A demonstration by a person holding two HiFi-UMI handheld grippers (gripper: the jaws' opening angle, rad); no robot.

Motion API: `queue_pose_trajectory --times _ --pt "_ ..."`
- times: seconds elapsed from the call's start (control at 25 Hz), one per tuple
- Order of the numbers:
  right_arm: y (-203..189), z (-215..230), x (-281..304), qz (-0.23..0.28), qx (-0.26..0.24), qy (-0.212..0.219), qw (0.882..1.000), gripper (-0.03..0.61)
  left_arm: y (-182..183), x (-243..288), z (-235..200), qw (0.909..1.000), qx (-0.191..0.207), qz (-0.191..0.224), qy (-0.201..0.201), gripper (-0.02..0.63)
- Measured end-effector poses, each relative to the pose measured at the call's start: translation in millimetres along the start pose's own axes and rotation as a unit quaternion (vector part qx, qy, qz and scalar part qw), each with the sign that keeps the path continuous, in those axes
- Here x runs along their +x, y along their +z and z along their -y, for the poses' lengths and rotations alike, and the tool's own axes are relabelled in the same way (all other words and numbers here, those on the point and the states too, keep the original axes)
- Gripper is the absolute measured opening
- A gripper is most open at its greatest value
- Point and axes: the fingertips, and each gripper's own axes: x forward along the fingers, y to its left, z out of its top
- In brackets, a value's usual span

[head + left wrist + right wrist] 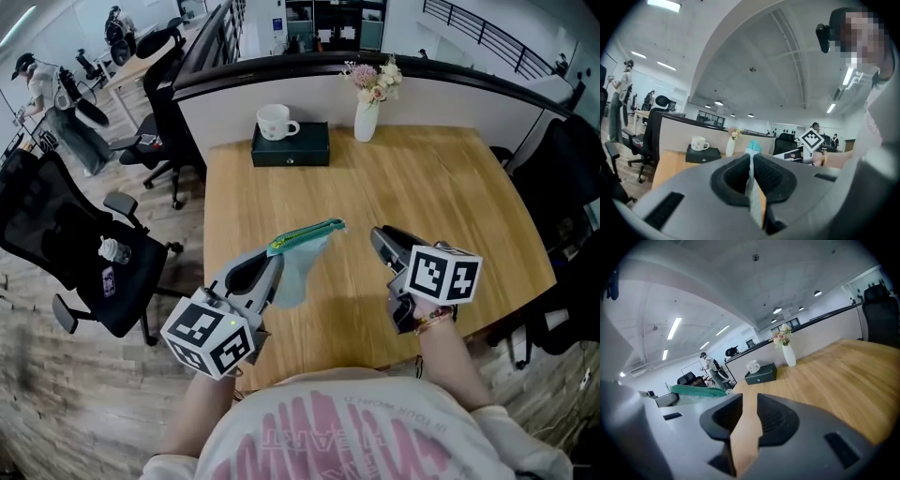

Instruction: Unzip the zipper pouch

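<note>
The zipper pouch (298,262) is translucent, with a green zipper (305,236) along its top. It hangs over the wooden table (422,178), near the front left. My left gripper (272,269) is shut on the pouch's left end. In the left gripper view a thin edge of the pouch (751,185) stands pinched between the pads, with the teal zipper end (752,148) past the tips. My right gripper (382,240) hovers to the right, apart from the pouch and open. Only bare wood shows in its gap in the right gripper view (746,401), and the green zipper (693,391) lies off to its left.
At the table's back stand a dark green box (291,148) with a white mug (275,121) on it and a white vase of flowers (367,117). A black office chair (84,253) stands left of the table. A partition wall runs behind it.
</note>
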Motion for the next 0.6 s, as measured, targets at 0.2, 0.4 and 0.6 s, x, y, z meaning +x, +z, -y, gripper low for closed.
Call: queue_pose_trajectory --times 0.2,0.4,0.6 --pt "-10.7 -15.2 -4.0 0.026 0.012 -0.029 0.999 0.022 -12.6 -27.9 -32.8 0.9986 -0.017 -0.004 0.051 0.014" --pt "-23.0 -25.9 -13.3 0.060 0.038 -0.053 0.996 -0.002 -20.2 -54.6 -58.1 0.9957 -0.036 0.004 0.085 0.014" --pt "-29.6 -28.7 -26.8 0.093 0.041 -0.069 0.992 -0.003 -31.1 -65.7 -64.5 0.9941 -0.055 0.008 0.093 0.014"
